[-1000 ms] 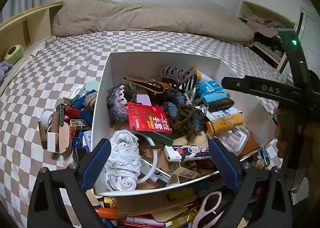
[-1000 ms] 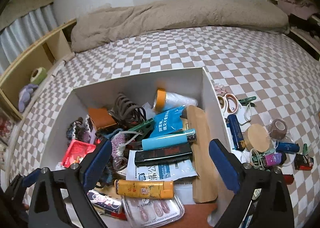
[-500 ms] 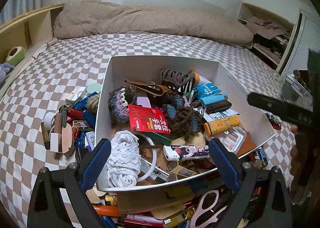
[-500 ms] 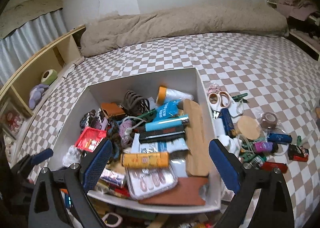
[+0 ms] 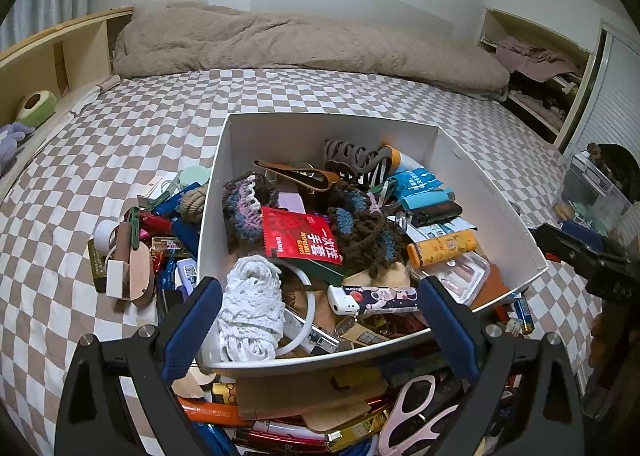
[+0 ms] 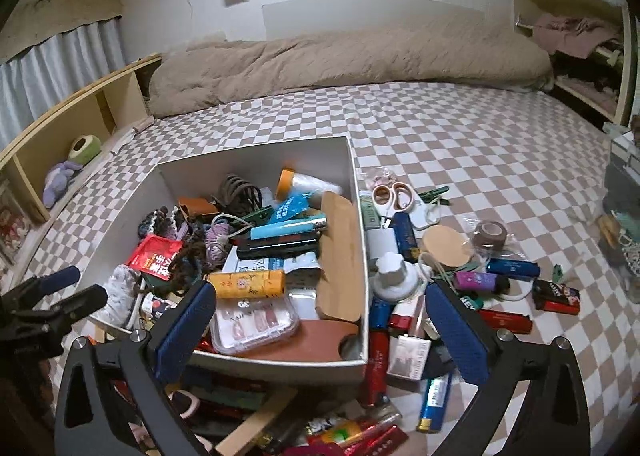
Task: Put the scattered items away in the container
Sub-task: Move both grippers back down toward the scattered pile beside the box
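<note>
White open container (image 5: 486, 192) on the checked bed (image 6: 480, 144), heaped above its rim; near wall cut across by both claws in either view.

Hidden or unclear:
- Items under the heap cannot be told apart.
- Litter along the container's near wall is half covered by claw frames; pink-handled scissors (image 5: 404, 408) show only in part.
- Print on the red packet (image 5: 300, 236) and on the blue sachet (image 6: 290, 208) is too small to read.

Contents, long axes:
- Wooden board (image 6: 340, 252) lies against the container's right wall, long axis running near to far.
- Yellow tube (image 6: 246, 284), black bar (image 6: 276, 246) and light-blue lighter (image 6: 288, 227) lie crosswise, roughly parallel.
- Clear nail case (image 6: 254, 322) lies flat at the near edge.
- White lace roll (image 5: 250, 312) sits in the near left corner.
- Dark hair claw-clip (image 6: 240, 192) sits toward the far wall.

Outside, right of the container:
- White-handled scissors (image 6: 390, 196), round cork disc (image 6: 446, 246), brown tape roll (image 6: 490, 234), white knob (image 6: 394, 276), several lighters, 1 blue battery (image 6: 434, 400).

Outside, left: a second pile of small items (image 5: 136, 252).

Left claw (image 5: 320, 328): jaws wide, nothing held, above the near rim. Right claw (image 6: 320, 330): jaws wide and just opened further, nothing gripped, straddling the container's near right corner.
</note>
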Available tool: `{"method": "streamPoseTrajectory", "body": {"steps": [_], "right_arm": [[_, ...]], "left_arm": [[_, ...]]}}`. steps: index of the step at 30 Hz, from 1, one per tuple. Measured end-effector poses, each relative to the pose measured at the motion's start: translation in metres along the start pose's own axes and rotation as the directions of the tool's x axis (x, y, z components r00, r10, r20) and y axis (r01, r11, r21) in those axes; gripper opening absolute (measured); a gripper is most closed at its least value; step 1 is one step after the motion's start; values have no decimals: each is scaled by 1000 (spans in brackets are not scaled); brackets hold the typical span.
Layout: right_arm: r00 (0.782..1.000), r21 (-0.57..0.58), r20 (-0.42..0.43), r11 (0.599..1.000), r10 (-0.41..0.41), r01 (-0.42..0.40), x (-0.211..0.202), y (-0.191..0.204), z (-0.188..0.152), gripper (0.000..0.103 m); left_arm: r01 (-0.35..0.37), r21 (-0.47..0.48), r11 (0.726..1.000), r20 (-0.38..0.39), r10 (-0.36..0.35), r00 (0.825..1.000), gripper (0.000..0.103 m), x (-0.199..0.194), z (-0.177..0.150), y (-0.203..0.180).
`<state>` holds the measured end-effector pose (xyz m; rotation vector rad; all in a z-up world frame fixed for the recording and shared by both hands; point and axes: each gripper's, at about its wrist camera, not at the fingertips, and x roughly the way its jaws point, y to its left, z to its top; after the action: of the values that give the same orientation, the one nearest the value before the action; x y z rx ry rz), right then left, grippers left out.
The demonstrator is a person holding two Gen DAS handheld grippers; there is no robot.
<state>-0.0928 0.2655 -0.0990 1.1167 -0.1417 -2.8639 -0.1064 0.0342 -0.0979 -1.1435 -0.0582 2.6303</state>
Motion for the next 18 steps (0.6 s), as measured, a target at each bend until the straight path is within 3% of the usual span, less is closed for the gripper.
{"method": "streamPoseTrajectory", "body": {"steps": [18], "right_arm": [[997, -79, 75, 996, -27, 33, -24, -6, -5, 103]], "left_arm": [[-19, -3, 1000, 69, 19, 997, 103, -27, 1, 2]]}}
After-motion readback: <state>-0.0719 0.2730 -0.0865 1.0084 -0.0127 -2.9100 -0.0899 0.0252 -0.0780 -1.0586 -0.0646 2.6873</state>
